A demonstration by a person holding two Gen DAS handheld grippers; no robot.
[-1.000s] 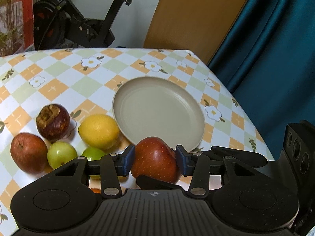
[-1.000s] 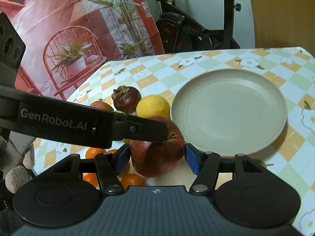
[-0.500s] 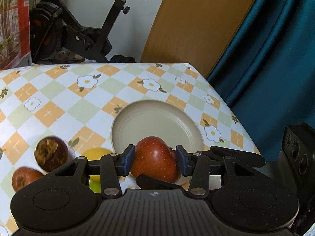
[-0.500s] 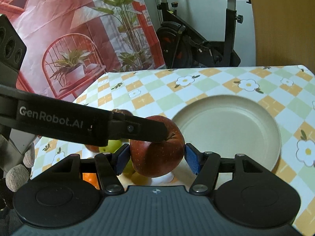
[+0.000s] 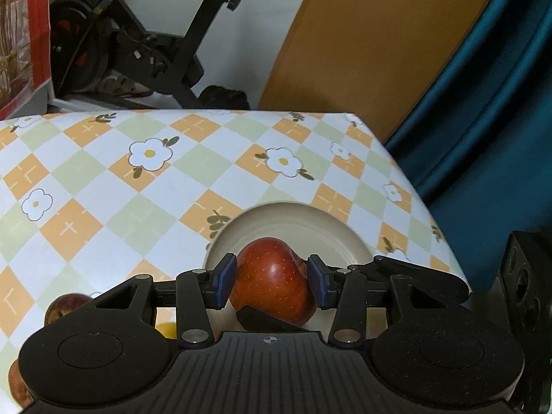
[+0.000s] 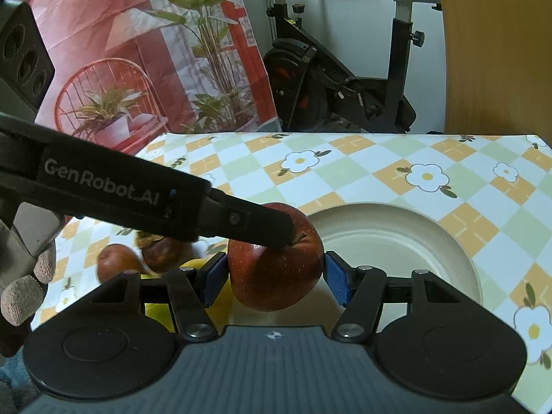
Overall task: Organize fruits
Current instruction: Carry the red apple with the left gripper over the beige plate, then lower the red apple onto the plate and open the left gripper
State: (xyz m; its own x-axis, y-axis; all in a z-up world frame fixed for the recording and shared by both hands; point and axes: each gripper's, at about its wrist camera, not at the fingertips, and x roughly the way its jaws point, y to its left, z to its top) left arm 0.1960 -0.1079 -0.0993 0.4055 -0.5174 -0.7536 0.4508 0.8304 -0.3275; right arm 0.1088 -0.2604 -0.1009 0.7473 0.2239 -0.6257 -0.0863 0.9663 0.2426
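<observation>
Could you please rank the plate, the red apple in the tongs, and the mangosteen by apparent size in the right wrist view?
1. Plate, largest, though partly hidden.
2. Red apple; it is nearest the camera, so it looks bigger than it is.
3. Mangosteen, smallest, partly covered by the other tongs, so its full size is uncertain.

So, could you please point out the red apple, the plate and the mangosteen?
red apple (image 6: 276, 276): right wrist view, front skin.
plate (image 6: 396, 241): right wrist view, bare inner floor.
mangosteen (image 6: 162, 252): right wrist view, dark upper side.
</observation>
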